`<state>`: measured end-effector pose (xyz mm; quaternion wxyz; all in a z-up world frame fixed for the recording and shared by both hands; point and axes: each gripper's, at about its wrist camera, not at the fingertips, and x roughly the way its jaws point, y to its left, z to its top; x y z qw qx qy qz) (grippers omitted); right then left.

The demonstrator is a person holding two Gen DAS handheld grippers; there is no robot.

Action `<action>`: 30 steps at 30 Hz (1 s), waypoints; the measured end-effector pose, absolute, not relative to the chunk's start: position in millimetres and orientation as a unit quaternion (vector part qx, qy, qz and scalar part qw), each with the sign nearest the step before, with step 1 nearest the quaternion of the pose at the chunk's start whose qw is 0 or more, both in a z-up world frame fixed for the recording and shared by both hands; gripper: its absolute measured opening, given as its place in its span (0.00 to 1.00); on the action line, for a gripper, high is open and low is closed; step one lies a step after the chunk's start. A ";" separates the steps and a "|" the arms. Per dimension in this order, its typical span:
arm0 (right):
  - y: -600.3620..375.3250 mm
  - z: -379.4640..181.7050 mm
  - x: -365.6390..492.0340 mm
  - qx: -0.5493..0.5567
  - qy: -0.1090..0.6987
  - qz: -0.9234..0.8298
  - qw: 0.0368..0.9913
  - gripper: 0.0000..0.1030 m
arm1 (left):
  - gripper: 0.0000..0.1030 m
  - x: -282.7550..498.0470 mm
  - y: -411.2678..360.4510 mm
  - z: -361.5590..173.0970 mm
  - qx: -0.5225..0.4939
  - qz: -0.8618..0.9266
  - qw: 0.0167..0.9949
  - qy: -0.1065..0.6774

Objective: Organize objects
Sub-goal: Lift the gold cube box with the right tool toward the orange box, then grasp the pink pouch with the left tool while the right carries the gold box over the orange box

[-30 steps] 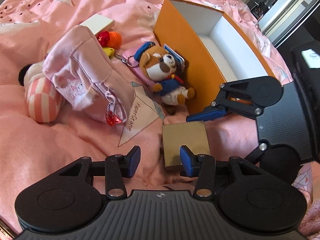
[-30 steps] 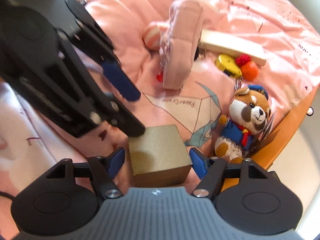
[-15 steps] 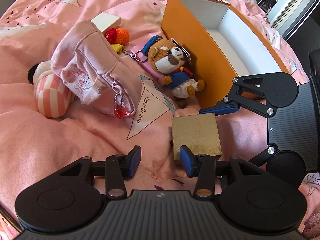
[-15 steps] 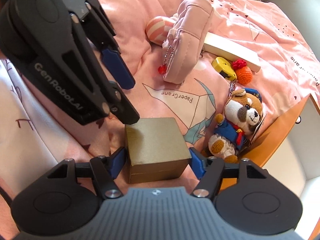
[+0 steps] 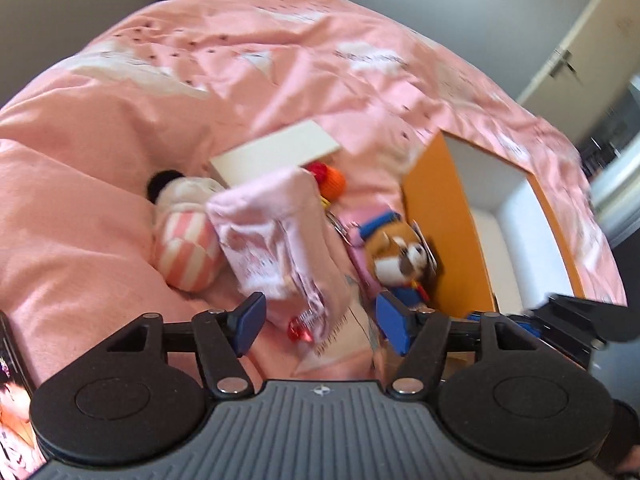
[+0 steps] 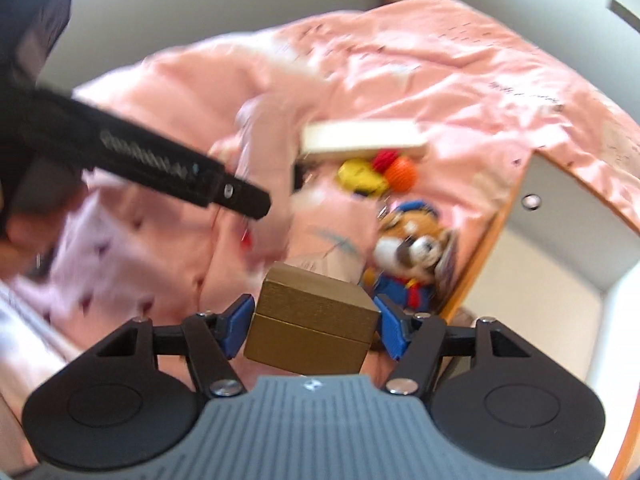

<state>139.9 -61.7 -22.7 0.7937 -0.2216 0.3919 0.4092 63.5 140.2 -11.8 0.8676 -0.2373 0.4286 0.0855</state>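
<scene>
Gold box [image 6: 312,320] is sitting clamped between the blue pads of the right gripper [image 6: 314,326], tilted above the pink bedspread [image 6: 400,72], just beside the plush dog [image 6: 412,252] and near the orange storage box [image 6: 476,264]. Left gripper [image 5: 320,324] is spreading its jaws, holding nothing, with the pink pouch [image 5: 280,240] lying beyond them.

A bedroom in a home. A bed [image 5: 120,272] fills both views, covered by a rumpled pink duvet [image 5: 280,60] printed with small shapes and words. Soft toys lie on it, among them a plush dog [image 6: 416,256] in a blue outfit. Grey walls [image 6: 200,12] and a pale cupboard door [image 5: 580,40] stand behind.
</scene>
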 end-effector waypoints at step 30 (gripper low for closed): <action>-173.9 28.6 168.5 -0.143 0.331 0.260 0.896 0.62 | 0.33 74.7 115.9 16.9 -0.189 0.094 0.906 0.367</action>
